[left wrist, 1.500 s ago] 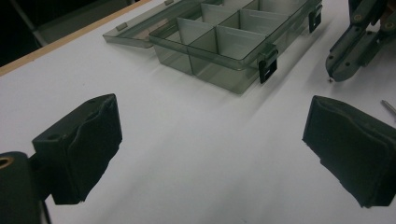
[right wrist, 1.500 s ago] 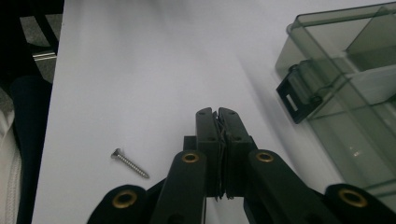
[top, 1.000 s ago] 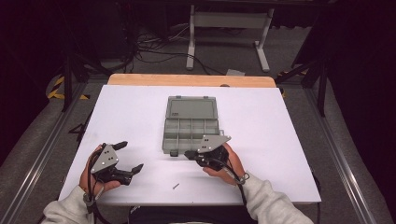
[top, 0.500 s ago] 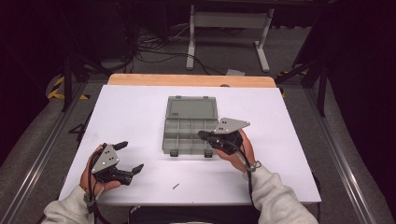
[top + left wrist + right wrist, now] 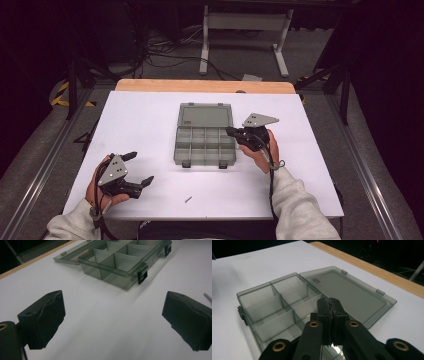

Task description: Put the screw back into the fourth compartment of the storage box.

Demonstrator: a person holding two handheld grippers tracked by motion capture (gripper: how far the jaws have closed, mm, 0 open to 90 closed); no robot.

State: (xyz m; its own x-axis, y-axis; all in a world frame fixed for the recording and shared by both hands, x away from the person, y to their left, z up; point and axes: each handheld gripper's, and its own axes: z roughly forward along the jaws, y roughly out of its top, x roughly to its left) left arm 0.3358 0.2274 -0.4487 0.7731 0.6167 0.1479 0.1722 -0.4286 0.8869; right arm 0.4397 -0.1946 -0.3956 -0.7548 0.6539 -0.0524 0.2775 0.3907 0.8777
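The right gripper (image 5: 329, 302) is closed on nothing, above the open box (image 5: 269, 307). The left gripper (image 5: 112, 322) gapes open. The high view adds a screw (image 5: 188, 199) on the table (image 5: 145, 120).

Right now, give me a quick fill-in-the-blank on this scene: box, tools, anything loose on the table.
1. The lid of the smoky-grey clear plastic compartment box lies ____.
2. The jaws of the left tool stand ____, with nothing between them.
3. The jaws of the right tool are ____, at the box's right edge.
4. A small dark screw lies on the white table, between the box and the ____ edge.

Missing words: open; open; shut; near
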